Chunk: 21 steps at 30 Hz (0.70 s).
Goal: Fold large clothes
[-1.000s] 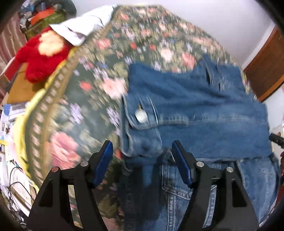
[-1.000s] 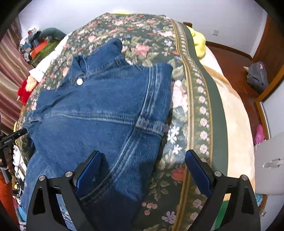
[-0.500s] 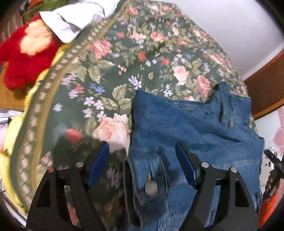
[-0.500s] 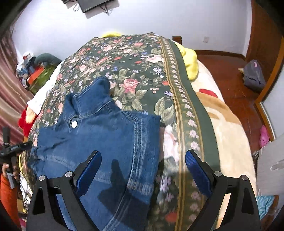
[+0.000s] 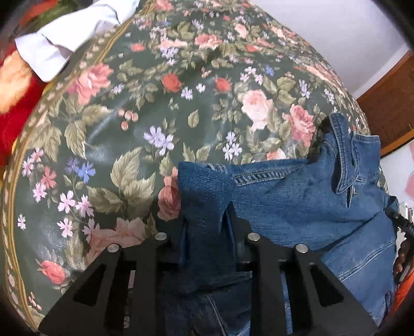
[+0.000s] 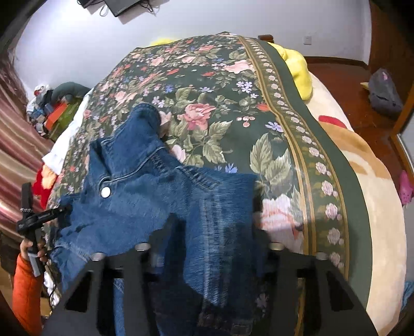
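Your left gripper pinches a raised fold of the blue denim jacket; the cloth fills the gap between its black fingers and drapes back over them. The rest of the jacket spreads ahead and to the right of this gripper, its collar at the far right.

Your right gripper is likewise closed on a denim fold, which hangs over and hides its fingertips. From here the jacket runs ahead and to the left, with a silver snap button showing near the collar.

The jacket lies on a dark green bedspread printed with pink roses, covering a bed. Beyond your left gripper, at the far left, lie a white cloth and a red plush toy. To the right of your right gripper are a yellow pillow, a cream blanket and a reddish wooden floor. A white wall rises behind the bed.
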### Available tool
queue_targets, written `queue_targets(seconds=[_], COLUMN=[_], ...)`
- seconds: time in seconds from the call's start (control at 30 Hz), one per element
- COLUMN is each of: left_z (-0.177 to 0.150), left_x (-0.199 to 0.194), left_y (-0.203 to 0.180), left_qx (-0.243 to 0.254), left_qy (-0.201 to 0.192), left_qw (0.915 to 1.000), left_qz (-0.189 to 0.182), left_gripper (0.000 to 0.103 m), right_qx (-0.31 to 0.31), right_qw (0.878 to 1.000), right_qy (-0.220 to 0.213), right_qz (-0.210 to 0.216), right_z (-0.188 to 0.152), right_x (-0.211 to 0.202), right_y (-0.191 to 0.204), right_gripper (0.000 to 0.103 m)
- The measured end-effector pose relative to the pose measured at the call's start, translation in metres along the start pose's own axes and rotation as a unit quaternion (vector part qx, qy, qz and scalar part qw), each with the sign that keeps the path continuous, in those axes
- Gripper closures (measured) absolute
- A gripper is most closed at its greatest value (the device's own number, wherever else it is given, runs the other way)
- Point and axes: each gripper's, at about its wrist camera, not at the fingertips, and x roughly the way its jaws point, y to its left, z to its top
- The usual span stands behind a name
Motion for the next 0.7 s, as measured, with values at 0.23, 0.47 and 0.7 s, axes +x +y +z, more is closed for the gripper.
queue_targets(seconds=[0.23, 0.47, 0.7], left_z=[-0.008, -0.006, -0.008], left_x=[-0.053, -0.084, -0.058], left_y=[-0.006, 0.022, 0.058], left_qx=[0.019, 0.004, -0.019], left_qy=[-0.082, -0.104, -0.07], left_qw=[0.9956, 0.9906, 0.991], left_qz=[0.04, 0.089, 0.113], left_gripper=[0.083, 0.083, 0.083], right_qx=[-0.04, -0.108, -0.142], right_qw=[0.999, 0.994, 0.988], right_qy=[-0.01, -0.015, -0.01], right_qz=[-0.006, -0.021, -0.058], right_z=[0.029, 0.084, 0.093], right_x=[0.011, 0.054, 0.095], right_y=[0.023, 0.086, 0.109], right_gripper=[0.082, 0.082, 0.079])
